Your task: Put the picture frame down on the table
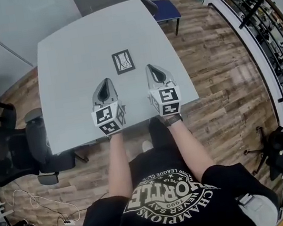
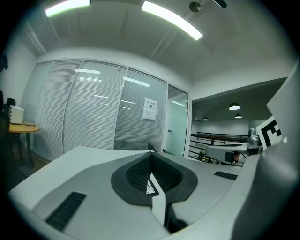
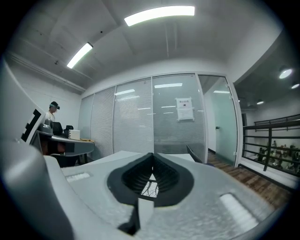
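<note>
A small dark-rimmed picture frame lies flat on the grey table, near its middle. Both grippers hover over the table's near edge, just short of the frame. My left gripper points at the frame from the near left, and its jaws meet at the tips with nothing between them. My right gripper sits to the frame's near right, also shut and empty. In the left gripper view a corner of the frame shows through the hollow behind the closed tips. The right gripper view shows the frame the same way.
A blue chair stands at the table's far right corner. A black office chair sits at the near left. Black railing runs along the right over wooden floor. Cables lie on the floor. A person stands far off.
</note>
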